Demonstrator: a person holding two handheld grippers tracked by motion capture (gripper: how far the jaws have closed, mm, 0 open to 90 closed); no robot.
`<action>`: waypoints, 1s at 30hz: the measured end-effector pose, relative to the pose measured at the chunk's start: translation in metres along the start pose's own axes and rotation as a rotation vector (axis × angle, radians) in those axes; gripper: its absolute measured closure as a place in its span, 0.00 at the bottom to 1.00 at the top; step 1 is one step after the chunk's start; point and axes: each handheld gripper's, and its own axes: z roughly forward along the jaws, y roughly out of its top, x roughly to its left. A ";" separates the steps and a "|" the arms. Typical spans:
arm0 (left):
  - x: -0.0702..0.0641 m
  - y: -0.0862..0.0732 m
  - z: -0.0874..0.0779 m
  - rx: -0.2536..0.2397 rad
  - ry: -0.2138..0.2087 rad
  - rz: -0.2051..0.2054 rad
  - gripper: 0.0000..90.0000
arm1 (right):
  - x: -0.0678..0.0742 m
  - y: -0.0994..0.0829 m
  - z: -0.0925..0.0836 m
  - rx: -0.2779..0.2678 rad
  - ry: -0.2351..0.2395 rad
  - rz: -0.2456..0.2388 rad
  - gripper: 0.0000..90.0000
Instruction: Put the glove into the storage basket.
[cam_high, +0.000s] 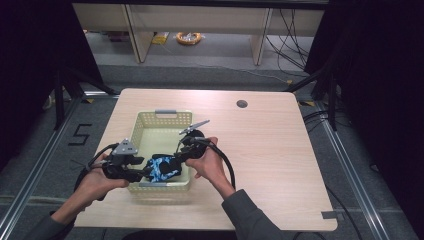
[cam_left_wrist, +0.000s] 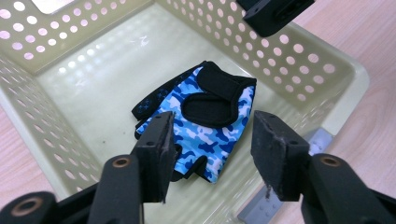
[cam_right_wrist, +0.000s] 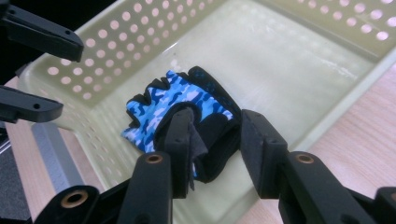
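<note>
A blue camouflage fingerless glove (cam_high: 162, 169) with a black wrist strap lies flat on the floor of a pale yellow perforated basket (cam_high: 160, 116), near its front wall. My left gripper (cam_high: 145, 172) hovers at the basket's front left. In the left gripper view its jaws (cam_left_wrist: 210, 135) stand apart above the glove (cam_left_wrist: 205, 116) without touching it. My right gripper (cam_high: 177, 157) reaches in from the right. In the right gripper view its jaws (cam_right_wrist: 215, 135) are apart, with the glove's black strap (cam_right_wrist: 215, 126) showing loose in the gap between them.
The basket (cam_left_wrist: 299, 65) sits on a light wooden table (cam_high: 270, 150), left of centre. It has a grey handle (cam_high: 165, 112) at the back and a grey plate (cam_left_wrist: 313, 140) at the front. A round cable hole (cam_high: 242, 104) lies at the back right.
</note>
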 end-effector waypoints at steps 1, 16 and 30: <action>0.000 0.000 0.000 -0.003 -0.001 0.003 0.52 | -0.002 -0.001 -0.002 -0.013 0.010 -0.031 0.72; -0.021 0.003 -0.003 -0.043 -0.076 -0.022 0.46 | -0.012 -0.020 -0.030 -0.085 0.057 -0.052 0.66; -0.036 0.001 0.002 -0.067 -0.129 -0.044 0.37 | -0.025 -0.040 -0.062 -0.143 0.075 -0.043 0.54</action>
